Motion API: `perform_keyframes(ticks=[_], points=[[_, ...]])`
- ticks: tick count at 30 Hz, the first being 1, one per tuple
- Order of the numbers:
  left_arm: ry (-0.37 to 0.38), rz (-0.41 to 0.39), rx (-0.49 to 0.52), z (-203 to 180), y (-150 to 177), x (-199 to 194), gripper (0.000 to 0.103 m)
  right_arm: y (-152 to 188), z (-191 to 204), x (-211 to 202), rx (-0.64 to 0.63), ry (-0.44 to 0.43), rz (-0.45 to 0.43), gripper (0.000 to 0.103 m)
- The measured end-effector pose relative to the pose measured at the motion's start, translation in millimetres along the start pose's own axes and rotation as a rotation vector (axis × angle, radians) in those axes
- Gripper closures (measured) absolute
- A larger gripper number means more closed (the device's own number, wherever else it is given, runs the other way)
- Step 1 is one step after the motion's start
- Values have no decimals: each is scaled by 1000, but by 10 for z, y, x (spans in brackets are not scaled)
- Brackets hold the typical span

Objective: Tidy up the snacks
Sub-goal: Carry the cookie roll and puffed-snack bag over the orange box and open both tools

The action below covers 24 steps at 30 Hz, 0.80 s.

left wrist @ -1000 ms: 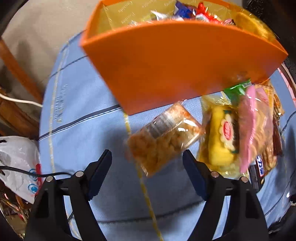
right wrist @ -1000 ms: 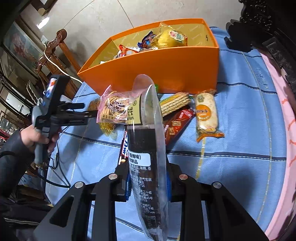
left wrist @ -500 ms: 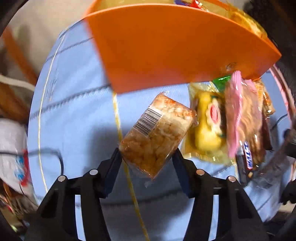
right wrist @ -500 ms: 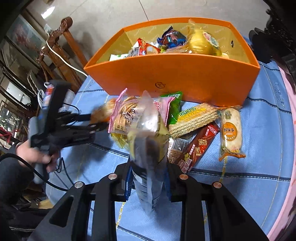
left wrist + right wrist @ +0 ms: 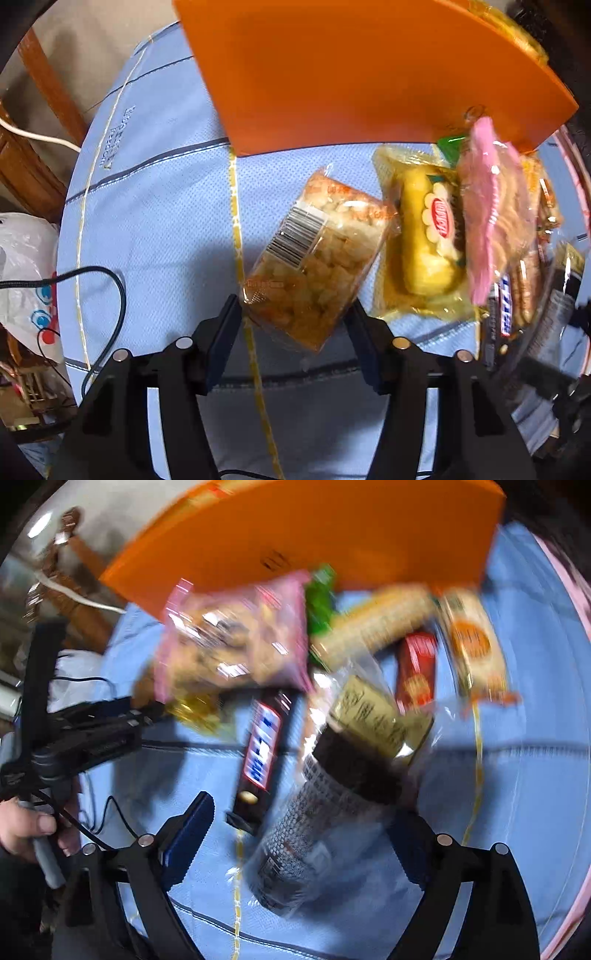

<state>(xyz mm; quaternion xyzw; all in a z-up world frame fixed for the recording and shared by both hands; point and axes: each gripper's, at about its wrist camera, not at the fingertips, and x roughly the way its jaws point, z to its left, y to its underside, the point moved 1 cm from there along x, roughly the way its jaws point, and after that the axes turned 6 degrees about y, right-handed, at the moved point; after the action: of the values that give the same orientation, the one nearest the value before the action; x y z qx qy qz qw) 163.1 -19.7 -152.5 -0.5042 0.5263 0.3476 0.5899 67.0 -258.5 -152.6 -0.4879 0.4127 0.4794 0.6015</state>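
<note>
My left gripper (image 5: 295, 325) is shut on a clear pack of golden puffed snacks (image 5: 317, 258) with a barcode, just in front of the orange box (image 5: 351, 74). My right gripper (image 5: 295, 834) is open; a tall clear packet with dark contents (image 5: 332, 794) lies loose on the blue cloth between its fingers. A Snickers bar (image 5: 262, 749) lies just left of it. The orange box also shows in the right wrist view (image 5: 314, 535). The left gripper shows in the right wrist view (image 5: 122, 720) at the left.
Loose snacks lie before the box: a yellow cake pack (image 5: 424, 236), a pink biscuit bag (image 5: 495, 221), a wafer pack (image 5: 376, 624), a red bar (image 5: 415, 668), an orange-label cake (image 5: 472, 642). A white plastic bag (image 5: 26, 266) and wooden chairs stand left of the table edge.
My right gripper dropped lower, opened and let go of the dark packet, which now lies on the cloth. My left gripper closed on the puffed snack pack and keeps hold of it.
</note>
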Motion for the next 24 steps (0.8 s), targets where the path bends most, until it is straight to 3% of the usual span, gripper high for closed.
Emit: perform_keyframes(ticks=[3,4,5,7,10,16,17,18,20,22,24], points=[[8,-1,-10,25,-49,12,47,87,87,49,-41,34,-11,18],[18,-5,-9,32,-34,-2,50,106,151,41,-70,45,-22,47],[26,-7,-7,77,-44,8,51,115,168,34,-77,33,-18,65],[48,-17,-15,102,90,-77,53,111,190,-53,-76,-7,-33,75],[141,-48,-92,178,292,-286,54,87,190,-378,-90,-55,-109,75],[177,-150,-153,346,382,-837,57,-6,124,-869,-105,-60,-223,75],[176,-165,-150,351,338,-907,62,-49,116,-918,-105,-62,-238,75],[176,-188,-142,341,308,-1008,102,-118,106,-986,-108,-67,-257,75],[202,-205,-144,318,203,-1142,102,-243,72,-1128,-115,-73,-298,75],[164,-227,-118,291,126,-1163,102,-396,99,-1193,-124,-71,-323,75],[116,-191,-86,180,57,-955,100,-480,-1,-1190,-125,-60,-318,75]])
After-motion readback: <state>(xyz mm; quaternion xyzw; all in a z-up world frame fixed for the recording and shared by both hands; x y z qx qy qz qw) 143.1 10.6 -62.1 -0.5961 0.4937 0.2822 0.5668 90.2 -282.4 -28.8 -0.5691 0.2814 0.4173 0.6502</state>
